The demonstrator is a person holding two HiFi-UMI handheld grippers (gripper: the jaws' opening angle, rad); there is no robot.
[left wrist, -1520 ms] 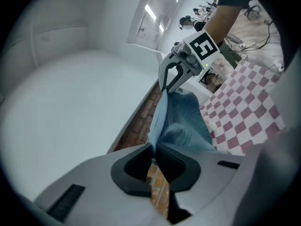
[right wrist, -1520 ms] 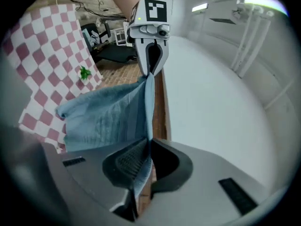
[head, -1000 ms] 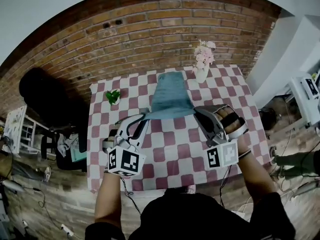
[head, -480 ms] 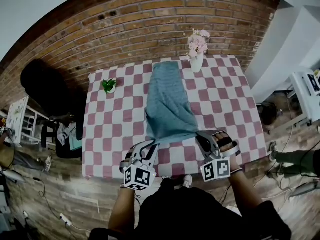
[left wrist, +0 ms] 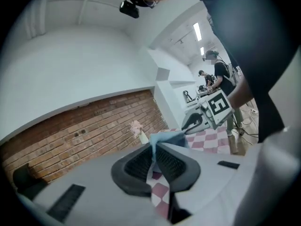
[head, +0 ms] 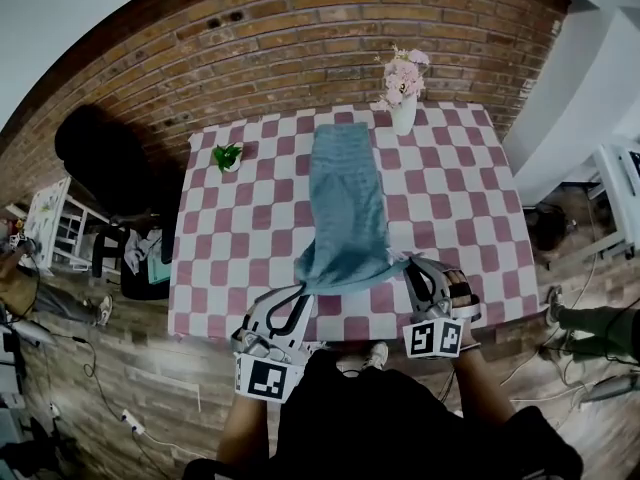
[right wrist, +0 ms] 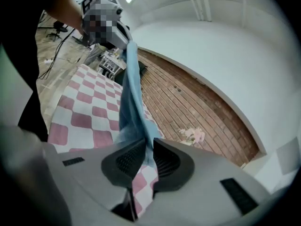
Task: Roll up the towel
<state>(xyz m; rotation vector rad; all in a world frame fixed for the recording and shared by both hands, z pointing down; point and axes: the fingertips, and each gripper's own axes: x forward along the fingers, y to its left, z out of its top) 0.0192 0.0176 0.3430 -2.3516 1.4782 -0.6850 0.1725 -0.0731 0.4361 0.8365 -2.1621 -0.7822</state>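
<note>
A blue-grey towel [head: 345, 203] lies lengthwise down the middle of the red-and-white checked table [head: 230, 248]. Its near end is lifted and bunched between my two grippers at the table's front edge. My left gripper [head: 298, 290] is shut on the towel's near left corner; in the left gripper view the cloth [left wrist: 168, 138] runs out from between the pads [left wrist: 141, 164]. My right gripper [head: 412, 261] is shut on the near right corner. In the right gripper view the towel [right wrist: 131, 93] stretches from its jaws across to the left gripper.
A white vase of pink flowers [head: 403, 108] stands at the table's far edge, just right of the towel's far end. A small green plant [head: 228, 155] sits at the far left corner. A brick wall [head: 300, 38] runs behind the table, and a dark chair [head: 105, 158] stands to the left.
Both grippers have drawn back toward the table's front edge and sunk, pulling the towel's near end with them. The towel now lies stretched out longer along the table.
</note>
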